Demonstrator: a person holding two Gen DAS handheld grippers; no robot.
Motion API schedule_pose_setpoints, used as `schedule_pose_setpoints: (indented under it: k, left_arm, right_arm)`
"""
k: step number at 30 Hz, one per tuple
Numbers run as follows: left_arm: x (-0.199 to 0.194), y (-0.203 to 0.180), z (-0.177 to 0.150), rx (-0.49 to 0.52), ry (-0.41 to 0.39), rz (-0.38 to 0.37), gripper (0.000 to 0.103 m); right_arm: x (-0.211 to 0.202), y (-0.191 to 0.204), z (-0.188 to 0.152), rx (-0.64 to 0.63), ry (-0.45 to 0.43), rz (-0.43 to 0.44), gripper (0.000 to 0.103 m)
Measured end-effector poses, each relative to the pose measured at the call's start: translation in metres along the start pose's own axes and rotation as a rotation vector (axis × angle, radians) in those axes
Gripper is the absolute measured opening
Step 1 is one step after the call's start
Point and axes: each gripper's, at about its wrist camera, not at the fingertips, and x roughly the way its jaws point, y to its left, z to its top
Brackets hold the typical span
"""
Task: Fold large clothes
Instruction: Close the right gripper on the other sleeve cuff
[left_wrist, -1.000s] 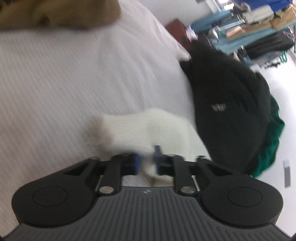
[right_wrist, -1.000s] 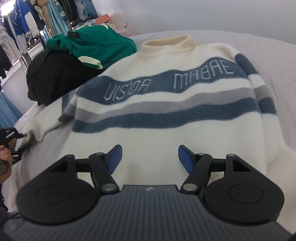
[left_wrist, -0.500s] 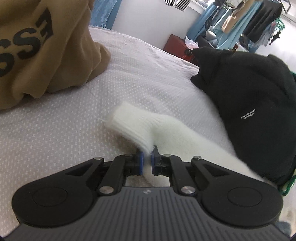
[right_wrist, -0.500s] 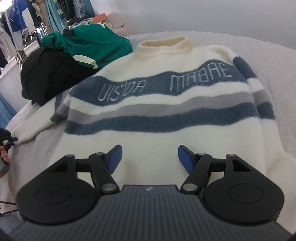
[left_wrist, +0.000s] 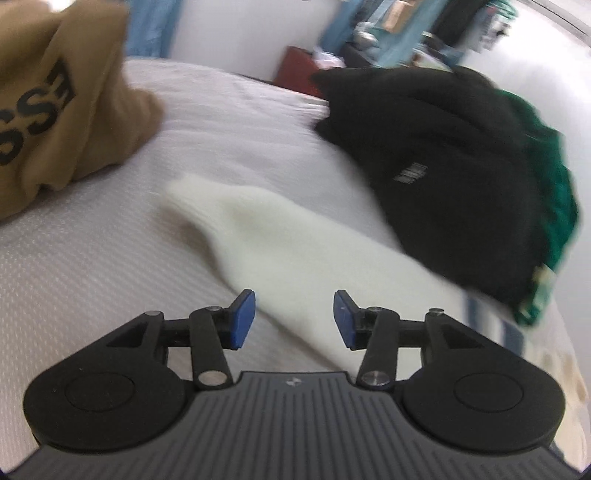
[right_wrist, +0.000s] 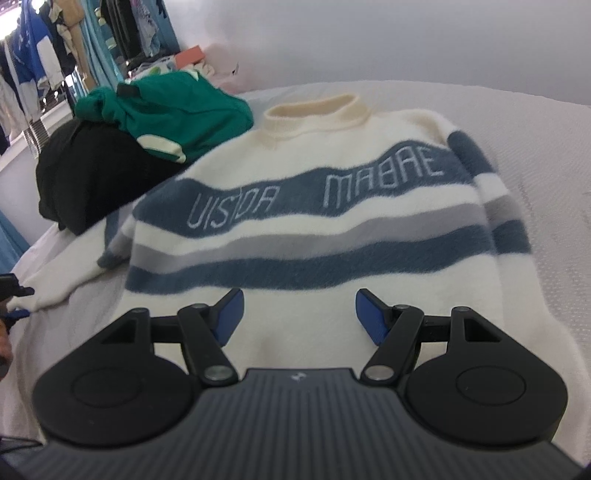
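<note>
Left wrist: left gripper (left_wrist: 294, 318) jaws opening above sleeve (left_wrist: 280, 236); right gripper (right_wrist: 298, 315) jaws apart over sweater (right_wrist: 314, 236) hem.

My left gripper (left_wrist: 294, 319) is opening, blue pads clear of the white sleeve (left_wrist: 273, 251) lying flat on the bedspread (left_wrist: 92, 266); brown hoodie (left_wrist: 55, 103) far left; black garment (left_wrist: 436, 166) piled over green (left_wrist: 554, 206) at right.

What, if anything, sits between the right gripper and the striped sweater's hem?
Nothing visible. The right gripper hangs open directly over the lower body of the striped sweater, with only bare cream knit between its fingers. The black garment and green garment lie off to the sweater's far left shoulder.
</note>
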Motion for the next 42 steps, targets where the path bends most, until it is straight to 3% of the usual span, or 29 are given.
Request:
schedule_pose_setpoints:
  k: [6,9,15,19,27,34,42]
  left_arm:
    - [-0.051,-0.058,-0.029,0.14,-0.018,-0.152,0.053]
    - [-0.075,-0.086,-0.061,0.204,-0.018,-0.235,0.053]
    - [-0.098,-0.131,-0.135,0.34,0.085,-0.376,0.053]
    - [-0.112,-0.153,-0.163,0.454,0.099,-0.43,0.053]
    - [-0.106,-0.164,-0.198,0.549,0.185,-0.471,0.053]
    - [-0.09,-0.177,-0.218,0.625,0.243,-0.491,0.053]
    - [-0.083,-0.187,-0.234,0.686,0.278,-0.508,0.053]
  right_arm:
    - [-0.017,-0.014,0.003,0.048,-0.051,-0.019,0.069]
    - [-0.027,-0.024,0.005,0.08,-0.074,-0.029,0.069]
    - [-0.044,-0.058,0.009,0.182,-0.107,-0.076,0.069]
    - [-0.054,-0.088,0.016,0.246,-0.123,-0.137,0.069]
    - [-0.053,-0.141,0.036,0.297,-0.095,-0.237,0.069]
    - [-0.02,-0.177,0.018,0.521,0.063,-0.176,0.069]
    - [0.003,-0.18,-0.005,0.615,0.178,-0.209,0.069]
